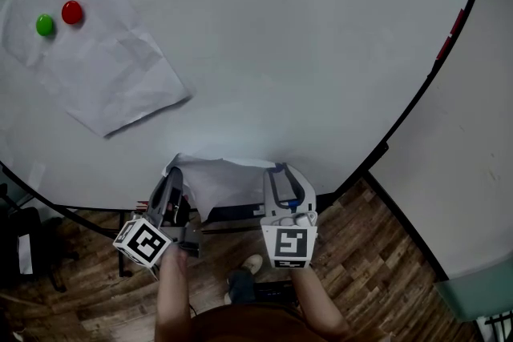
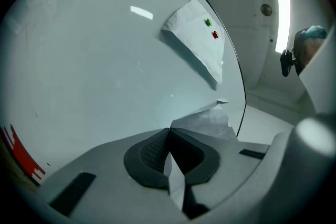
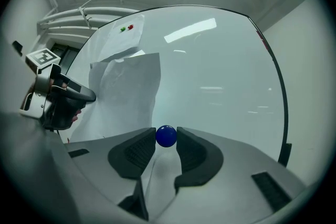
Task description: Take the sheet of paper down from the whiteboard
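Note:
A white sheet of paper [image 1: 228, 182] hangs loose at the lower edge of the whiteboard [image 1: 288, 52]. My left gripper [image 1: 175, 176] is shut on the sheet's left edge; in the left gripper view the paper [image 2: 207, 122] runs out from between the closed pads. My right gripper [image 1: 280, 172] is at the sheet's right side, shut on a small blue round magnet [image 3: 166, 136]. In the right gripper view the sheet [image 3: 128, 92] stands away from the board, with the left gripper [image 3: 58, 97] beside it.
A second, crumpled sheet [image 1: 104, 68] is pinned at the board's upper left by a green magnet [image 1: 45, 25] and a red magnet [image 1: 72, 12]. A red item [image 1: 449, 36] sits on the board's right frame. Wooden floor [image 1: 377, 268] lies below.

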`<state>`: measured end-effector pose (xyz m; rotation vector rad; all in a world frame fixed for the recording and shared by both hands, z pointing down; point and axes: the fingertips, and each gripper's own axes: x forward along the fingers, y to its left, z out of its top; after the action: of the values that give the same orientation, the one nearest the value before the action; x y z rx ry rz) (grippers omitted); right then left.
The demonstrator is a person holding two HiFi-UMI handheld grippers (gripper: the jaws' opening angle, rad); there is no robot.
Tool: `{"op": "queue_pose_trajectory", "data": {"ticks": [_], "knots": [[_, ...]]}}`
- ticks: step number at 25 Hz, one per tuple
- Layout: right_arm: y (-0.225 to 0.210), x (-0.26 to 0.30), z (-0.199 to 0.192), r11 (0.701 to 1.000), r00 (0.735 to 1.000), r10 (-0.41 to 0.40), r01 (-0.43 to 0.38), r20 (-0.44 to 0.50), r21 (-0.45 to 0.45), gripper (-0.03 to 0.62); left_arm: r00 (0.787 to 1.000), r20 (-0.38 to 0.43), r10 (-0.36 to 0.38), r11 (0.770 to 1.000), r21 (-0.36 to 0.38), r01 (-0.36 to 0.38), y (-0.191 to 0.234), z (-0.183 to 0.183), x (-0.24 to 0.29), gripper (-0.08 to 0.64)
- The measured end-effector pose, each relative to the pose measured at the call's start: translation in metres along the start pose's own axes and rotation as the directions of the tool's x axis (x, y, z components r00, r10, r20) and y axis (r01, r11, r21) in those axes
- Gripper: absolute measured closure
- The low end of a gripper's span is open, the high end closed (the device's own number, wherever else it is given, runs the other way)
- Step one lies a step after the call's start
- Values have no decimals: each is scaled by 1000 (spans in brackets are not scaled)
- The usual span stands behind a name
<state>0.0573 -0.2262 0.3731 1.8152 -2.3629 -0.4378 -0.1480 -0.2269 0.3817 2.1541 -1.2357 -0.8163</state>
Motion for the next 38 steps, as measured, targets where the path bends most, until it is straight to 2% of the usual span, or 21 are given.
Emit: {"op": "queue_pose_trajectory", "data": {"ticks": [7, 11, 15, 22, 30, 38], "knots": [[-7, 0, -4, 1000, 1000, -8, 8, -7, 16, 457, 999, 32, 7, 1000, -27, -6, 2, 8, -5, 535], [-10, -2, -6, 1000, 1000, -11, 11, -11, 20, 457, 998, 39, 54, 998, -40, -52, 11, 9, -12, 535], [-12, -3, -7, 1000, 1000, -10, 10, -13, 18, 457, 998, 51, 31, 999, -22, -30, 6, 12, -12, 535], [-15, -7, -9, 1000, 1000, -16, 16, -18, 18, 457, 997, 50, 60, 997, -41, -58, 12, 10, -16, 535], [-9, -6, -7, 1000, 1000, 0, 0, -15, 15, 457, 998, 49, 31, 999, -23, -30, 7, 13, -15, 535], [-9, -7, -9, 1000, 1000, 1, -1, -23, 19, 457, 995, 61, 82, 995, -62, -78, 17, 12, -20, 535]]}}
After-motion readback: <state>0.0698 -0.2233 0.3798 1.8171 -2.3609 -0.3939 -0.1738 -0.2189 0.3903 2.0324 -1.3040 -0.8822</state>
